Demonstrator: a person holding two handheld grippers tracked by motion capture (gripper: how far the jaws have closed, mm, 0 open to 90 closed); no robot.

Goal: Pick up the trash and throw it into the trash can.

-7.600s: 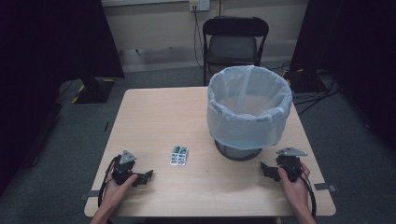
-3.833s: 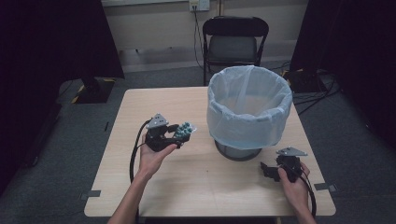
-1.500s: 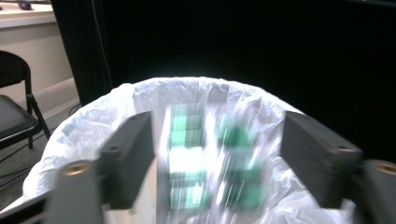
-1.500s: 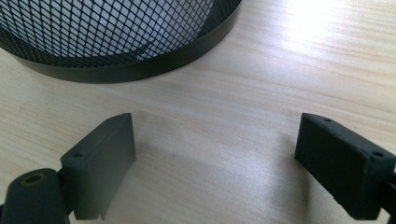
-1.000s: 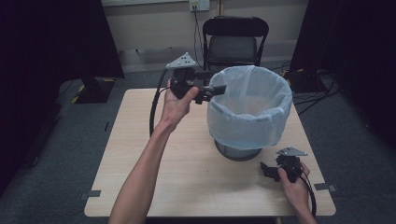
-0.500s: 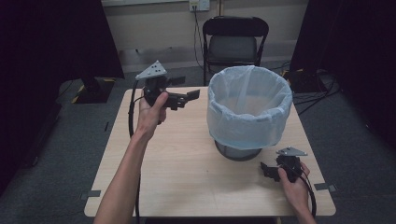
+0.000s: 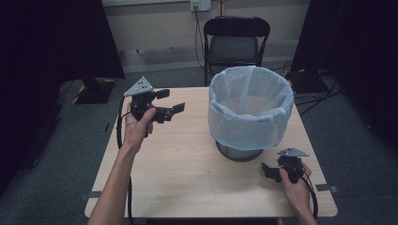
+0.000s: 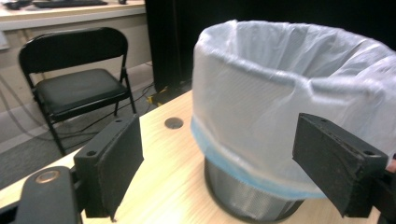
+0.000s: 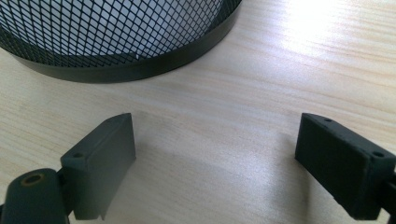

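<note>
**Both grippers spread, nothing gripped**

The left gripper (image 7: pixel 170 102) is held raised over the desk's (image 7: pixel 187 173) left edge, jaws apart and empty. The lined bin (image 7: pixel 249 110) is stood toward the right edge. The right gripper (image 7: pixel 268 170) is rested near the front right corner, jaws spread.

Left tongs (image 7: pixel 168 101): black body, grey triangular plate on top, black cable trailing along the bare forearm. Right tongs (image 7: pixel 268 170): same build, same plate, black cable. Jaws are flat black blocks with small screw holes.

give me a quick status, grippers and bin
Left hand-held gripper open, raised beside lined bin. Right hand-held gripper open, low on table. Nothing between them.
</note>
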